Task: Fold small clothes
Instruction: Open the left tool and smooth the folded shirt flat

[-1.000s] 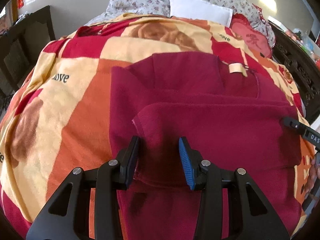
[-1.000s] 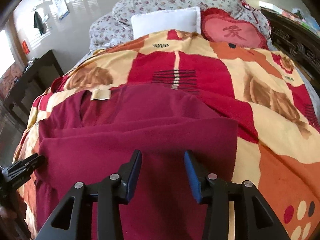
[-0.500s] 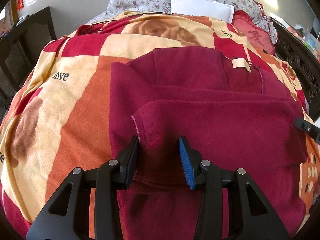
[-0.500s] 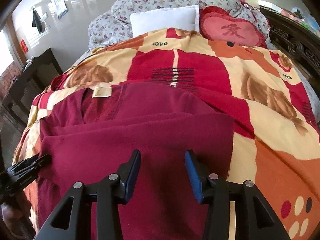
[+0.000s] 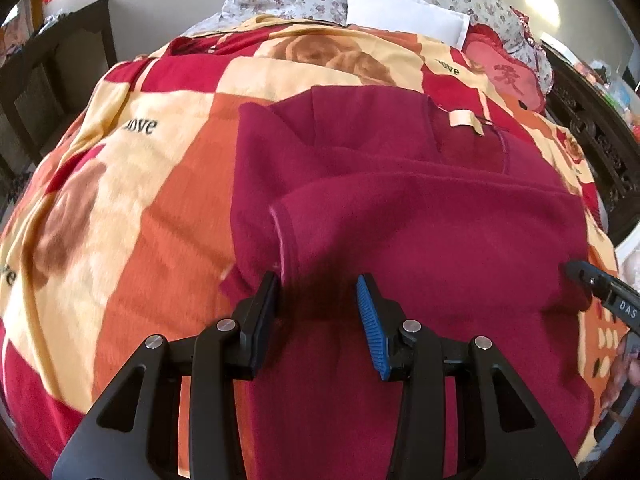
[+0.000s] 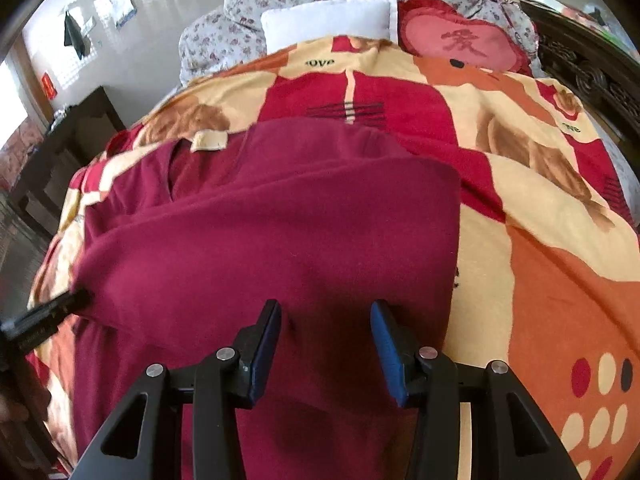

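A dark red garment [image 5: 420, 240] lies on the bed with its near part folded up over itself; a cream label [image 5: 464, 120] shows at the neck. My left gripper [image 5: 318, 292] hovers over the fold's left end. It is open, and its left finger is beside a cuff edge [image 5: 284, 232]. My right gripper [image 6: 326, 320] stands open over the fold's right part [image 6: 280, 248], with cloth below the gap. Each view also catches the other gripper's tip at the fold's far end: the right gripper [image 5: 600, 284] and the left gripper [image 6: 52, 312].
The garment rests on a red, orange and cream blanket [image 5: 132, 208] that covers the bed. A white pillow [image 6: 328, 20] and a heart cushion [image 6: 460, 40] lie at the head. Dark wooden furniture [image 5: 52, 68] stands to the left and a carved bed frame [image 6: 592, 76] to the right.
Both grippers have drawn back a little toward the near side, so the garment and bed sit higher in both views. The jaw gaps look the same.
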`<state>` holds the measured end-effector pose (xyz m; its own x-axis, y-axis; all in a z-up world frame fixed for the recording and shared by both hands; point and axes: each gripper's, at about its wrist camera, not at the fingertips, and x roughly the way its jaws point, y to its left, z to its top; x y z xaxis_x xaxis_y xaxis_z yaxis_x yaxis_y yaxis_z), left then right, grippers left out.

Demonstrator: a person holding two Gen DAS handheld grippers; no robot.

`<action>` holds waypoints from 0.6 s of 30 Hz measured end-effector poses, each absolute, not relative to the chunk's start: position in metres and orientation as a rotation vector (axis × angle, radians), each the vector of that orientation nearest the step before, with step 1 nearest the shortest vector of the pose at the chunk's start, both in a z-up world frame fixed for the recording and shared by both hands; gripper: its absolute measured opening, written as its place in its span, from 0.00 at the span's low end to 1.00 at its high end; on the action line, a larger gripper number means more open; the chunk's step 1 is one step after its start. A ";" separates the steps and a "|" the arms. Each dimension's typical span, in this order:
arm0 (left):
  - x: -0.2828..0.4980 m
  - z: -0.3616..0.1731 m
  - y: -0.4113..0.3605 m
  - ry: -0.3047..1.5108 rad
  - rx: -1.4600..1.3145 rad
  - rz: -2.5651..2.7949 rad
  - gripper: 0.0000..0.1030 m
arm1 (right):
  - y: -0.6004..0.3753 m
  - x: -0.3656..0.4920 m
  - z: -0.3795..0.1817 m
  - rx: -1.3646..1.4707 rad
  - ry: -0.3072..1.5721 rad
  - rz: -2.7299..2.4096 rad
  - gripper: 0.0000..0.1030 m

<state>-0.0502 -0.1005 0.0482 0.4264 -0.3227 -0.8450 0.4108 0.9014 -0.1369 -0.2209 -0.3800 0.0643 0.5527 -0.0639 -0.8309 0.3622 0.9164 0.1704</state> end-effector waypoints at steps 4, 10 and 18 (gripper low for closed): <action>-0.063 0.045 -0.084 1.074 0.051 -0.473 0.39 | -0.371 -0.238 0.070 0.348 0.960 -0.247 0.44; -0.089 0.039 -0.064 1.085 0.115 -0.434 0.39 | -0.358 -0.276 0.065 0.354 1.008 -0.237 0.45; -0.135 0.036 -0.041 1.074 0.180 -0.404 0.39 | -0.345 -0.330 0.065 0.384 1.030 -0.248 0.46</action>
